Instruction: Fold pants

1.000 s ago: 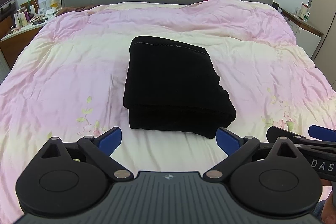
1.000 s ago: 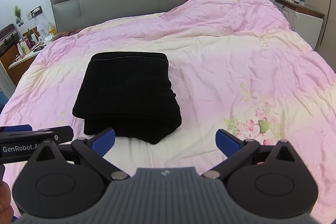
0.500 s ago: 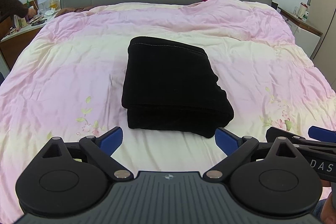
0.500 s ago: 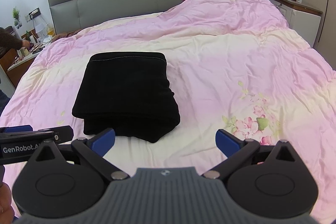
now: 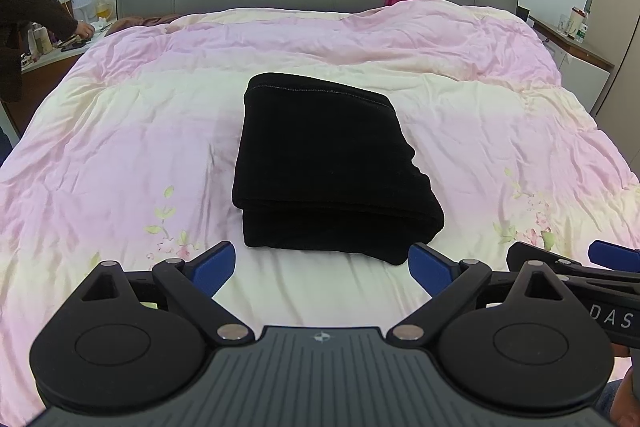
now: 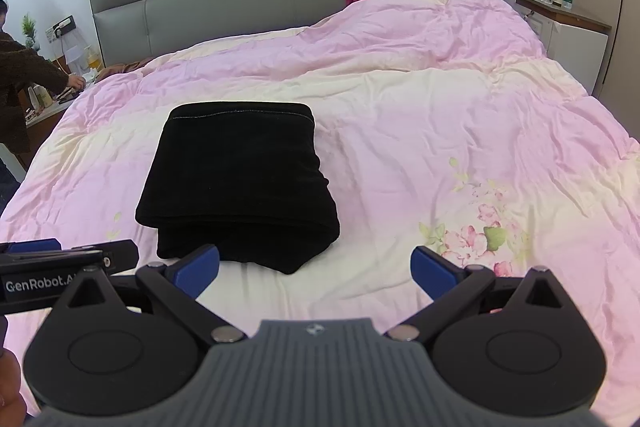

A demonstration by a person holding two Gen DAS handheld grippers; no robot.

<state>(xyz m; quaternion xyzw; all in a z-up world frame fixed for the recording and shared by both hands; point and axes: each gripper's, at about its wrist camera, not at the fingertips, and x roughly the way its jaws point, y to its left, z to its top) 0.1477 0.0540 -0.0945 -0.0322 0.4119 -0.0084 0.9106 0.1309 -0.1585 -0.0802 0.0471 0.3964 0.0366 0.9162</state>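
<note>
The pants (image 5: 332, 167) lay in the middle of the frame in the left wrist view, and a little left of the middle in the right wrist view, on the pink and cream quilt (image 5: 500, 115) of the bed. They were already a compact black packet of several layers, with a stitched edge at the far side and a thick fold at the near side. The near right corner looked a bit uneven, with some cloth coming out under the top layer. The left gripper (image 5: 322, 265) was at the bottom of its frame, with the jaws spread wide and nothing between them; its blue pads (image 5: 212, 263) were just before the near edge of the packet and did not touch it. The right gripper (image 6: 316, 265) was also released and empty, low in its frame, and its left pad overlapped the near edge of the packet in the picture, though I could not tell if there was contact. At the upper left of both frames a person (image 5: 20, 7) reached to a side table (image 5: 52, 55). In my judgement the folding was finished or almost finished, and only a small tidying of the near right corner could remain.
</note>
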